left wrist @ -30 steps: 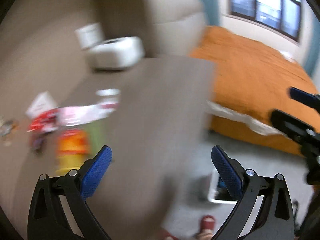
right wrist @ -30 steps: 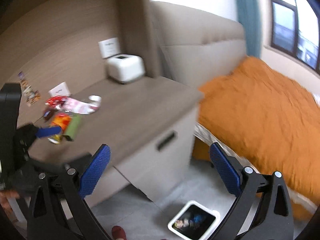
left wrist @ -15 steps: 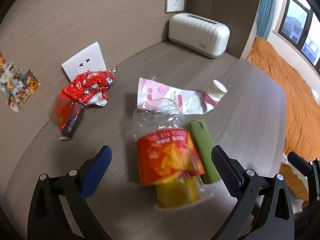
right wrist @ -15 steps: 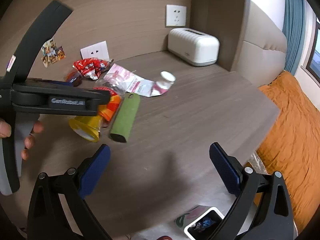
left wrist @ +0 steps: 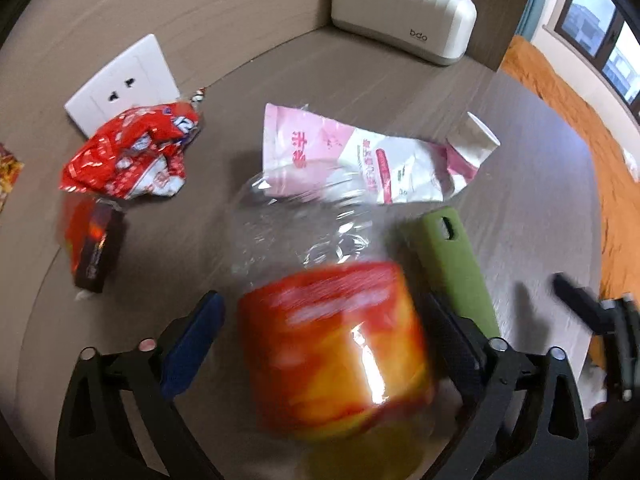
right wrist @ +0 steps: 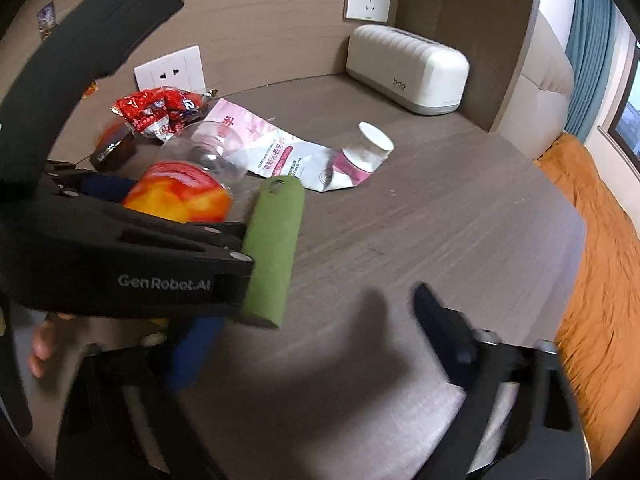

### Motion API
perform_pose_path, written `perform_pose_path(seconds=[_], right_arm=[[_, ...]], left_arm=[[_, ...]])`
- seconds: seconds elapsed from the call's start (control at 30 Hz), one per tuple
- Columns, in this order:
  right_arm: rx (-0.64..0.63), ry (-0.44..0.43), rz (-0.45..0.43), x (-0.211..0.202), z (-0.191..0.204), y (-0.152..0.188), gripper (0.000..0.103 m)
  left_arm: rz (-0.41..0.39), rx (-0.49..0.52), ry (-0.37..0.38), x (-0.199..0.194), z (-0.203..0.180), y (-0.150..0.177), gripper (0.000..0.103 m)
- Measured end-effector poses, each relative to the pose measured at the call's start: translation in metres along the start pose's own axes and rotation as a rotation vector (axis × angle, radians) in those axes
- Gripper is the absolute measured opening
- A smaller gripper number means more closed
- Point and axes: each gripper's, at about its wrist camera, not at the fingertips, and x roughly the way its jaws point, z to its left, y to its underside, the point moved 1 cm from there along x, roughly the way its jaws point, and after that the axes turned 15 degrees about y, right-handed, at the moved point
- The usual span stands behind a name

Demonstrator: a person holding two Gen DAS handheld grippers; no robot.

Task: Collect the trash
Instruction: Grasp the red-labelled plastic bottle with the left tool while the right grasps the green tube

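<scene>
A crushed clear plastic bottle (left wrist: 332,340) with a red and yellow label lies on the brown tabletop (left wrist: 532,168); it also shows in the right wrist view (right wrist: 180,196). My left gripper (left wrist: 320,336) is open with its jaws on either side of the bottle's label. A green tube (left wrist: 456,268) lies just right of the bottle, seen too in the right wrist view (right wrist: 272,248). A pink and white wrapper (left wrist: 360,164), a white paper cup (left wrist: 476,144), a red crumpled wrapper (left wrist: 132,152) and a small dark box (left wrist: 96,252) lie behind. My right gripper (right wrist: 312,344) is open over bare tabletop.
A white ribbed box (left wrist: 404,16) stands at the back by the wall, also in the right wrist view (right wrist: 408,68). White wall sockets (left wrist: 124,80) sit behind the trash. An orange bed (right wrist: 600,280) lies beyond the table's right edge.
My left gripper has swung from the bed side to the trash and closed in until the bottle sits between its jaws. My right gripper has moved in over the tabletop.
</scene>
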Motion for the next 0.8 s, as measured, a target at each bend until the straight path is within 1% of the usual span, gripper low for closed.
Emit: perform_pose_path(seconds=[0.03,0.07,0.1,0.13,0.2,0.27,0.3,0.37,0.4,0.47,0.53,0.63,0.73,0.8], right_arm=[[-0.002,-0.011,0.013,0.004,0.003,-0.002,0.061],[-0.002,-0.02,0.017,0.006,0.006,-0.002,0.057],[-0.003,-0.038,0.015,0.006,0.008,-0.004,0.044],[-0.013,-0.043,0.013,0.005,0.01,-0.006,0.029],[-0.03,-0.032,0.01,0.004,0.013,-0.007,0.027],[-0.021,-0.073,0.023,0.004,0.01,-0.009,0.027],[-0.01,-0.092,0.023,0.001,0.008,-0.01,0.027],[-0.001,-0.101,-0.008,-0.008,0.003,-0.012,0.027],[0.003,-0.106,-0.036,-0.016,0.0,-0.014,0.027],[0.0,-0.103,-0.082,-0.029,-0.004,-0.017,0.027],[-0.011,-0.091,-0.128,-0.041,-0.006,-0.02,0.027],[-0.007,-0.091,-0.163,-0.054,-0.01,-0.022,0.027],[-0.005,-0.075,-0.193,-0.064,-0.012,-0.02,0.027],[-0.012,-0.069,-0.196,-0.067,-0.011,-0.017,0.027]], left_arm=[[0.001,-0.002,0.003,0.001,0.002,-0.002,0.076],[-0.008,0.005,-0.004,0.001,0.002,-0.004,0.075],[-0.007,0.013,0.007,0.001,0.004,-0.006,0.073],[-0.011,0.019,0.014,0.0,0.006,-0.007,0.073],[-0.03,0.013,0.031,-0.004,0.01,-0.007,0.072],[-0.07,-0.001,0.051,-0.015,0.016,-0.004,0.072],[-0.107,-0.006,0.07,-0.024,0.018,-0.003,0.072],[-0.18,-0.001,0.089,-0.045,0.019,0.0,0.072],[-0.227,0.007,0.098,-0.058,0.018,0.001,0.072],[-0.34,0.033,0.143,-0.088,0.015,0.007,0.072],[-0.431,0.065,0.154,-0.109,0.012,0.011,0.072],[-0.511,0.077,0.126,-0.13,0.009,0.015,0.072],[-0.593,0.067,0.17,-0.15,0.011,0.022,0.073],[-0.618,0.063,0.201,-0.159,0.015,0.026,0.073]])
